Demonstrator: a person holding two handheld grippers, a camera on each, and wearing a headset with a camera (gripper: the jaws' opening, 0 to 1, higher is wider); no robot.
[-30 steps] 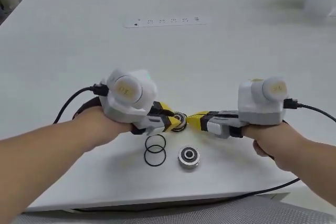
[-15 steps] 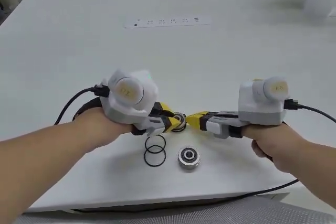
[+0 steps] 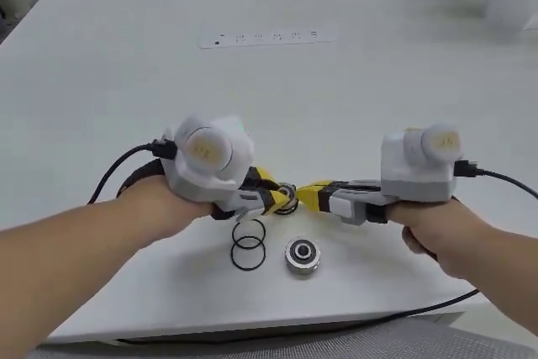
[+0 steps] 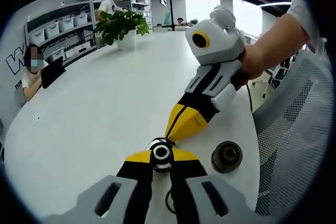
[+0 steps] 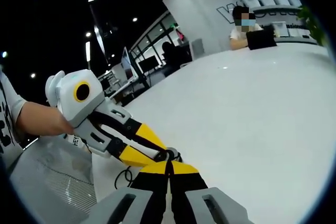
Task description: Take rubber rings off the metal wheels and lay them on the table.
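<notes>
Close to the front edge of the surface (image 3: 361, 98), the left gripper (image 3: 271, 200) has its jaws clamped on a small metal wheel (image 3: 287, 195). The right gripper (image 3: 306, 194) meets it tip to tip, its jaws pressed together at the wheel's rim. I cannot tell if they pinch a ring. Two black rubber rings (image 3: 249, 242) lie touching each other nearer the edge, beside a second wheel (image 3: 303, 255).

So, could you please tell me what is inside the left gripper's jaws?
A metal wheel sits clamped in the left gripper. The right gripper meets the wheel's rim with its tips shut; what they pinch, if anything, is covered.
</notes>
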